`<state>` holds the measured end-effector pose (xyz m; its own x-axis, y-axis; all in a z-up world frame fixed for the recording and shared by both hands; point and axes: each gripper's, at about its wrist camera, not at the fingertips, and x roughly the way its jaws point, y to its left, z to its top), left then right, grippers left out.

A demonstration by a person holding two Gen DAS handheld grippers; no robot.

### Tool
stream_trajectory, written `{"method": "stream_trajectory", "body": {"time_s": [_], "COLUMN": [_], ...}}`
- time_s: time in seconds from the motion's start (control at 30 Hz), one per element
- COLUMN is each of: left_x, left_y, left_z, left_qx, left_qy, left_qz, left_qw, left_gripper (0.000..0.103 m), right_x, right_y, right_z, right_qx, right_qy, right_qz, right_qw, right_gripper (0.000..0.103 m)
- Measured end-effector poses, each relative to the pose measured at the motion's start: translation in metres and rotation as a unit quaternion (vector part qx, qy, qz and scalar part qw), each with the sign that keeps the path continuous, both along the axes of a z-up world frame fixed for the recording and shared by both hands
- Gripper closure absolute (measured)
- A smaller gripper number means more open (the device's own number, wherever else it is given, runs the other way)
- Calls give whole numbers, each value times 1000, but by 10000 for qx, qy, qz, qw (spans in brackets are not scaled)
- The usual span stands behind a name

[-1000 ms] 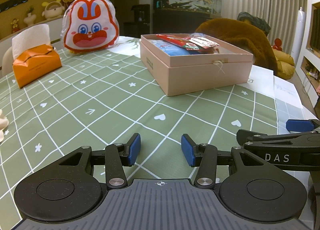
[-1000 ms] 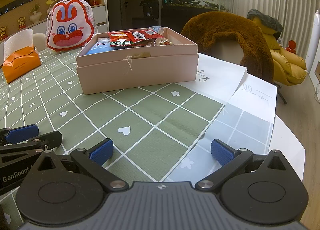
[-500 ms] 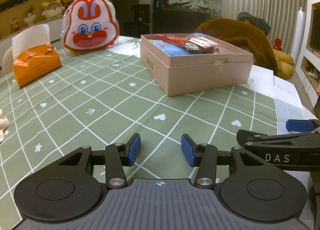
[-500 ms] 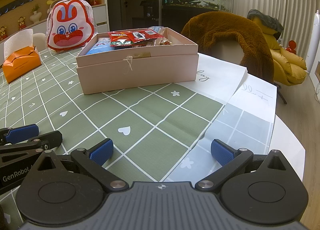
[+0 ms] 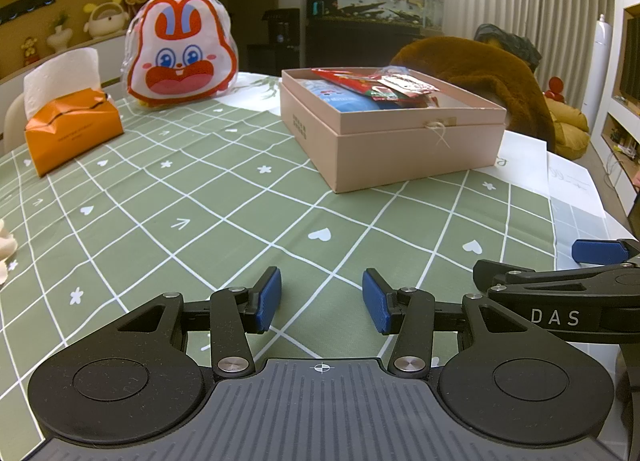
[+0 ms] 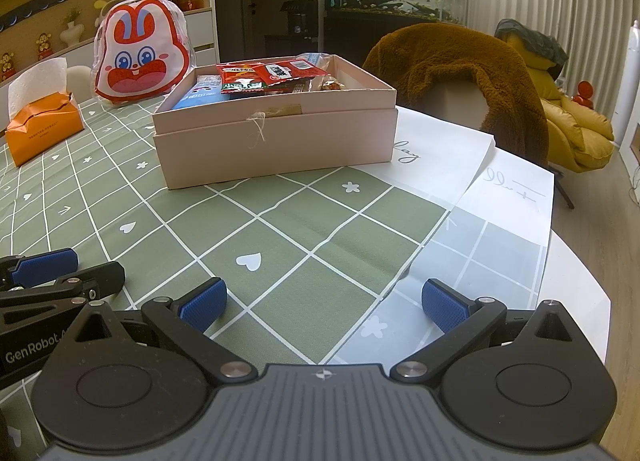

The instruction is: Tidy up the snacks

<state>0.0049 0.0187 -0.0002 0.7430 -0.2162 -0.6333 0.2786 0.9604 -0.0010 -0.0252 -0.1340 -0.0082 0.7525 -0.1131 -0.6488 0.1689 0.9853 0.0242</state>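
Partly hidden snacks (image 6: 276, 77) in box (image 6: 276, 145)

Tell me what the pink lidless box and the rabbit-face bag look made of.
Pink lidless box: likely matte paperboard, with crisp straight edges and no sheen. Rabbit-face bag: seemingly glossy clear plastic over a printed face; glare shows along its rim.

**Legible markings in the two wrist views**

Left wrist view, lower right: "DAS" in pale capitals on the black arm of the right gripper (image 5: 592, 261). Right wrist view, lower left: "GenRobot" on the black body of the left gripper (image 6: 52, 273). Right of centre, cursive "lay" on the white paper (image 6: 440, 157). Print on the snack packets (image 6: 272, 75), the orange tissue pack (image 6: 40, 129) and the box (image 5: 304, 127) side is too small to read.
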Motion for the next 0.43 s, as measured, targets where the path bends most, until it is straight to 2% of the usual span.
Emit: {"method": "stream_trajectory", "body": {"time_s": [0.43], "left_x": [0], "left_y": [-1], "left_z": [0], "left_qx": [22], "left_qy": [-1], "left_qz": [24], "left_qw": [10000], "left_gripper": [51], "right_x": [0], "right_y": [0], "right_z": [0], "right_qx": [0], "right_qy": [-1], "right_qz": [-1], "right_qw": [10000], "right_gripper": [0]}}
